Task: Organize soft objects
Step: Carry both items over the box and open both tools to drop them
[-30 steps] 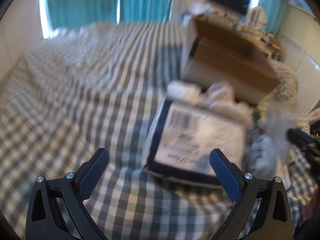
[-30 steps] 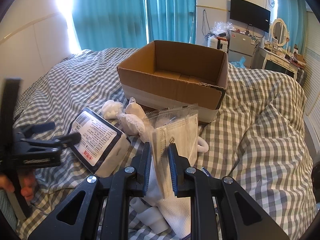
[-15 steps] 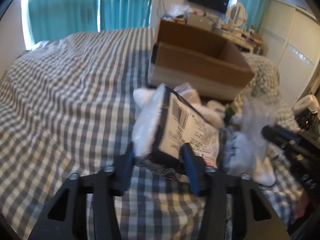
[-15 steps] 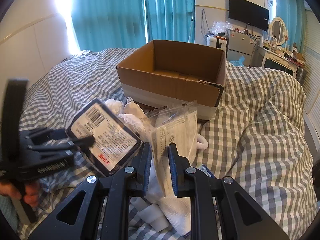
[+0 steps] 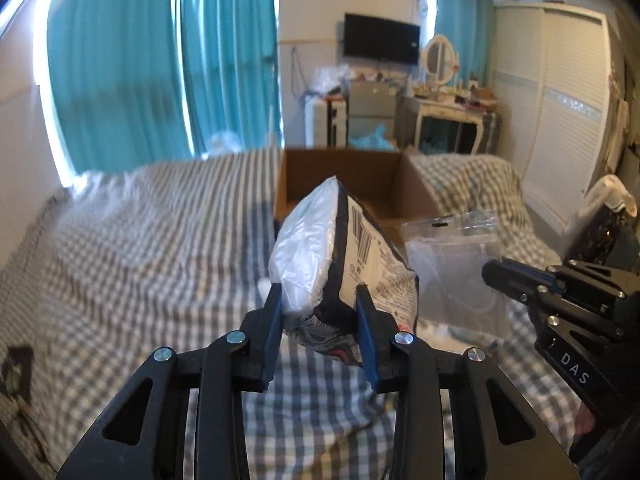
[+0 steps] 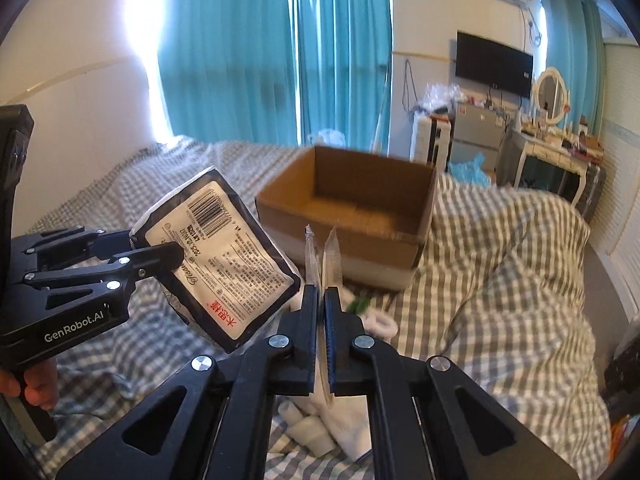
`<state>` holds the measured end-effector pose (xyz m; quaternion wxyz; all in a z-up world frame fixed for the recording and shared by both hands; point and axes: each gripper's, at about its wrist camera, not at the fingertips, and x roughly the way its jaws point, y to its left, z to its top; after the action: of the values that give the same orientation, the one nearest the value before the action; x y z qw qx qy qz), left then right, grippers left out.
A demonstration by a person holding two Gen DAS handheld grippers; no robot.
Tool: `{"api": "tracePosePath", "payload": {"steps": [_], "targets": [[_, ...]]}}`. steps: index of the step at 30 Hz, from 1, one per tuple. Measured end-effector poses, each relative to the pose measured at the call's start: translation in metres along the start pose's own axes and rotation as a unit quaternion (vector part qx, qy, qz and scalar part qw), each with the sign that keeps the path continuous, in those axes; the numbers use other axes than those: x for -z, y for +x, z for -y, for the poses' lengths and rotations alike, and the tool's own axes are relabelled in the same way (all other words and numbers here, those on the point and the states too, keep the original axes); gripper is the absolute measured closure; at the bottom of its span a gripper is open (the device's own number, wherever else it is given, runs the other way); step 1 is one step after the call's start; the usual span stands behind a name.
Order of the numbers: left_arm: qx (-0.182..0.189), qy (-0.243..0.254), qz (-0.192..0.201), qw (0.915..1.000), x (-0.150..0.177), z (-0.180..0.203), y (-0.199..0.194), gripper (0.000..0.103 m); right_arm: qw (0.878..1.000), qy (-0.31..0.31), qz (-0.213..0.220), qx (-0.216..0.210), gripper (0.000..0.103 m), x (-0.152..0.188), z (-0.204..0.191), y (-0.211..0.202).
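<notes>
My left gripper point(image 5: 320, 296) is shut on a soft dark-edged packet with a white barcode label point(image 5: 320, 248) and holds it up above the bed; the packet also shows in the right wrist view point(image 6: 224, 252). My right gripper point(image 6: 321, 294) is shut on a thin clear plastic bag point(image 6: 322, 256), seen edge-on; it shows flat in the left wrist view point(image 5: 456, 264). An open, empty cardboard box point(image 6: 352, 208) stands on the bed just beyond both held items. White rolled socks and cloths point(image 6: 320, 432) lie on the bed below my right gripper.
The bed has a grey-and-white checked cover point(image 6: 500, 264), bunched up on the right. Teal curtains point(image 6: 280, 52) hang behind. A small fridge, a dressing table with mirror point(image 6: 552, 148) and a wall TV stand at the far right.
My left gripper closed on the labelled packet and lifted it off the bed toward the box. My right gripper rose with the clear bag, which is now edge-on.
</notes>
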<state>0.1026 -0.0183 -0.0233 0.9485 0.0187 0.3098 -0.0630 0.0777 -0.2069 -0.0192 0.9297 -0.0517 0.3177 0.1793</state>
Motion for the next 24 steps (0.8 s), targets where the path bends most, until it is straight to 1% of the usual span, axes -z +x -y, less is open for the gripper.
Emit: {"api": "tracePosePath", "payload": {"steps": [3, 6, 10, 12, 13, 15, 18, 21, 24], "targets": [[-0.011, 0.007, 0.018, 0.9998, -0.020, 0.000, -0.008, 0.070, 1.000, -0.007, 0.020, -0.003, 0.100, -0.016, -0.001, -0.014], [-0.014, 0.009, 0.035, 0.9993, -0.039, -0.004, -0.011, 0.070, 0.999, -0.012, 0.044, -0.003, 0.100, -0.039, 0.000, -0.027], [-0.017, 0.000, 0.046, 0.9988, -0.068, -0.012, 0.002, 0.070, 0.997, -0.024, 0.074, 0.003, 0.100, -0.075, 0.003, -0.035], [-0.017, 0.000, 0.047, 0.9988, -0.081, -0.013, 0.015, 0.070, 0.996, -0.025, 0.086, 0.004, 0.100, -0.097, 0.008, -0.032], [-0.023, 0.005, 0.046, 0.9987, -0.087, -0.012, 0.024, 0.070, 0.996, -0.024, 0.089, 0.005, 0.100, -0.103, 0.009, -0.030], [-0.035, 0.016, 0.041, 0.9984, -0.096, -0.009, 0.041, 0.070, 0.996, -0.021, 0.091, 0.005, 0.100, -0.119, 0.016, -0.020], [-0.036, 0.022, 0.028, 0.9987, -0.107, -0.006, 0.072, 0.070, 0.996, -0.011, 0.084, 0.006, 0.100, -0.137, 0.028, 0.004], [-0.037, 0.027, 0.013, 0.9989, -0.112, -0.002, 0.109, 0.070, 0.998, 0.002, 0.064, 0.011, 0.100, -0.149, 0.044, 0.038], [-0.032, 0.023, -0.006, 0.9992, -0.113, -0.001, 0.143, 0.070, 0.999, 0.013, 0.041, 0.010, 0.100, -0.151, 0.059, 0.071]]}}
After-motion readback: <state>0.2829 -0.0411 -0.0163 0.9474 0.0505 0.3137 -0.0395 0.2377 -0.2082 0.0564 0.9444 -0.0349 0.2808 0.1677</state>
